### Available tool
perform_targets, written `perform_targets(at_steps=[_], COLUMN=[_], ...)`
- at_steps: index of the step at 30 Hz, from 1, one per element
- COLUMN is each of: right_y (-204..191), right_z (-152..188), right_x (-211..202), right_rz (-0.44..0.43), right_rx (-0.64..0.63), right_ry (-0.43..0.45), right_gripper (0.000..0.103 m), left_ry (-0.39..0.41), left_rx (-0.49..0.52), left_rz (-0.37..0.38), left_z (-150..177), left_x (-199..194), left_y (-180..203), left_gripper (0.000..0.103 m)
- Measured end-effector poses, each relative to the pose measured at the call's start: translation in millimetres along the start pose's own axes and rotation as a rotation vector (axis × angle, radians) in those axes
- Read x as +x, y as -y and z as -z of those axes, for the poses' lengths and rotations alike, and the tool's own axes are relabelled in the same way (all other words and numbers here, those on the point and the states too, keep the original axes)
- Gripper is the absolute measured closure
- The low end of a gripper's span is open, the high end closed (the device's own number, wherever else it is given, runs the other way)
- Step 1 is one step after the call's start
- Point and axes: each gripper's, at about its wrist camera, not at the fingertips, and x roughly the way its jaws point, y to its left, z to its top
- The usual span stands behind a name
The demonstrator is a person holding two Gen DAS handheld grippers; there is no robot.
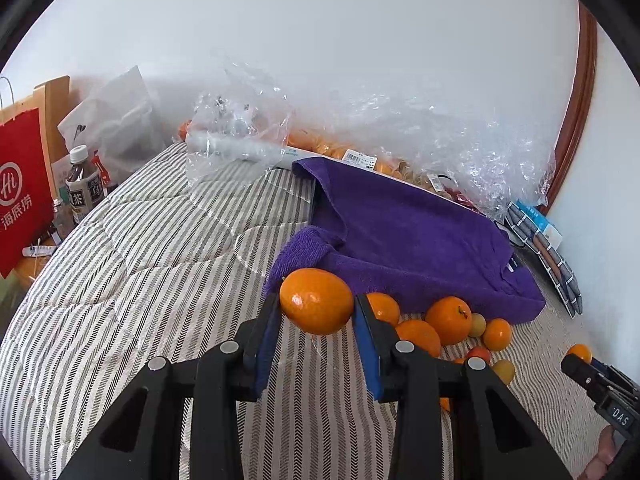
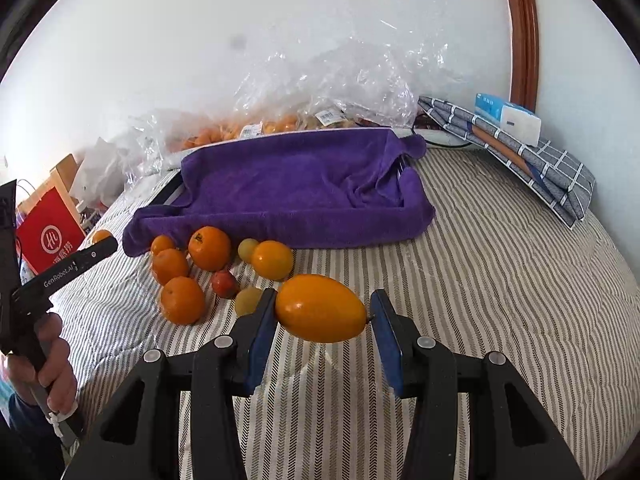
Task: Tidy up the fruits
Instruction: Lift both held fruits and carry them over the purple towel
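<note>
My left gripper [image 1: 317,307] is shut on a round orange mandarin [image 1: 316,301] and holds it above the striped bedcover [image 1: 152,280]. My right gripper [image 2: 324,295] is shut lengthwise on an oval yellow-orange fruit [image 2: 320,308]. A purple towel-lined tray [image 2: 288,188] lies just beyond both grippers. In front of it is a loose pile of mandarins and small fruits [image 2: 208,264], which the left wrist view shows to the right of the held mandarin, as the fruit pile [image 1: 448,320]. The left gripper [image 2: 106,245] shows at the left edge, held by a hand [image 2: 52,368]. The right gripper [image 1: 578,362] shows at the lower right.
Clear plastic bags of fruit [image 2: 280,120] lie against the wall behind the tray. A folded checked cloth [image 2: 532,160] and a tissue box [image 2: 508,118] sit at the back right. A red paper bag [image 1: 20,196] and a bottle [image 1: 82,184] stand left of the bed.
</note>
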Motion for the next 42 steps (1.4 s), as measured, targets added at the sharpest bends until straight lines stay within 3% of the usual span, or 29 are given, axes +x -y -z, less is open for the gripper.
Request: perform_targets(at_steps=[11,23,33,42], right_y=[1,-1,3,5], right_z=[-31,-76,-117,-139], right_x=[-2,2,30,75], right_rz=[0.001,-0.007,-0.004,0.012], right_rx=[-0.003,-0.026,-0.035,-0.079], right_ry=[0.046,0.114,0.152,0.122], right_gripper=[0.056,0.056,0.056,0.056], left_ry=[0.014,0.100,0.090,0.006], left_rx=[-0.036,-0.001,0.026,0.050], left_rz=[-0.003,0.009,-0.012,-0.006], left_z=[-14,-79,-109,-109], left_x=[-8,-19,36,90], left_y=[-1,24,57,69], left_gripper=[0.068,0.068,0.068,0.068])
